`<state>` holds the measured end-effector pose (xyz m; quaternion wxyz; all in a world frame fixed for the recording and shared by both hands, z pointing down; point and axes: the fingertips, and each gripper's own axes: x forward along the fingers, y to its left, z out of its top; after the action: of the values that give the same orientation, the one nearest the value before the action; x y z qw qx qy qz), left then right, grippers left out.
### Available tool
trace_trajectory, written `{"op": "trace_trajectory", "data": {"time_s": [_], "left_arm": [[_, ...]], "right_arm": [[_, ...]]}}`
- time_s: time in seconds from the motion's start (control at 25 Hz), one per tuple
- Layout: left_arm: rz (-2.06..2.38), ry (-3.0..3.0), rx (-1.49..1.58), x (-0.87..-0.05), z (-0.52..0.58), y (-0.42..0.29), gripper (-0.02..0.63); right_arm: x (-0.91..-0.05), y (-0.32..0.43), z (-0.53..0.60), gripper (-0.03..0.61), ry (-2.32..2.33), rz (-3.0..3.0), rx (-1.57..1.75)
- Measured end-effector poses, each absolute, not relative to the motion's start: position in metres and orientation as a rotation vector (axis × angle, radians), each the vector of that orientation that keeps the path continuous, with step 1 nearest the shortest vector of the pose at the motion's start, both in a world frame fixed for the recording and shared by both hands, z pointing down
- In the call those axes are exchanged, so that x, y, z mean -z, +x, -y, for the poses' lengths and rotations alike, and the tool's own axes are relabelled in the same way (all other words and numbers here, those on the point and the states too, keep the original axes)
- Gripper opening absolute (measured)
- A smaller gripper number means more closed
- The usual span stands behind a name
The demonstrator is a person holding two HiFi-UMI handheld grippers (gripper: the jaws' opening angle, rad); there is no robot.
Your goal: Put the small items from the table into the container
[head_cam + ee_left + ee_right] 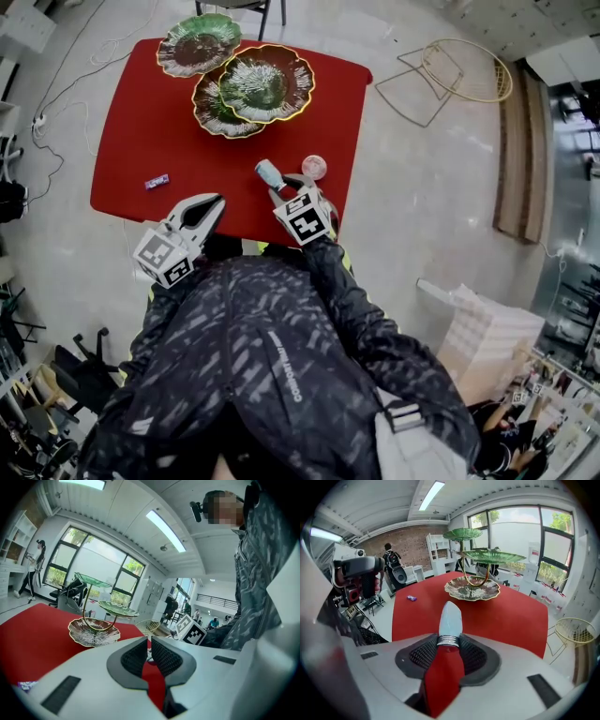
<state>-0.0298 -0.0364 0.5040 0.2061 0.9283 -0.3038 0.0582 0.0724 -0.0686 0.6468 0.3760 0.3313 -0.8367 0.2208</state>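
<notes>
Tube (450, 619), pale blue, silver-banded, in right gripper (449, 653).

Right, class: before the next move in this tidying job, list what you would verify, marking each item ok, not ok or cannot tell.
1. Right gripper shut on the pale blue tube: ok.
2. Tube lifted clear of the red table: cannot tell.
3. Tiered dish stand upright ahead of the tube: ok.
4. Left gripper holds nothing, jaws nearly together: ok.
5. All small items collected: not ok; purple packet and pink round item lie on the table.
</notes>
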Motion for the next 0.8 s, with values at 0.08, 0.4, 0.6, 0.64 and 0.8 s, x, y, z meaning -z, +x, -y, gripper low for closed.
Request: {"op": "trace_trajectory", "data": {"time_s": [0.08,0.4,0.6,0.64,0.8], "left_arm": [[0.852,2.590,-0.150,-0.502,0.036,-0.029,0.031],[0.883,2.603,-0.098,-0.492,0.034,-0.031,0.031],[0.886,2.610,-0.057,-0.487,0.034,-0.030,0.031],[0.885,2.612,-0.051,-0.485,0.033,-0.029,0.031],[0.903,2.617,-0.048,-0.483,0.032,-0.030,0.031]], "right_arm": [[-0.633,0.070,0.068,0.150,0.849,2.162,-0.546],[-0.577,0.056,0.071,0.150,0.854,2.257,-0.476],[-0.547,0.046,0.078,0.150,0.856,2.303,-0.431],[-0.542,0.044,0.079,0.150,0.856,2.310,-0.422],[-0.526,0.038,0.082,0.150,0.852,2.331,-0.384]]}}
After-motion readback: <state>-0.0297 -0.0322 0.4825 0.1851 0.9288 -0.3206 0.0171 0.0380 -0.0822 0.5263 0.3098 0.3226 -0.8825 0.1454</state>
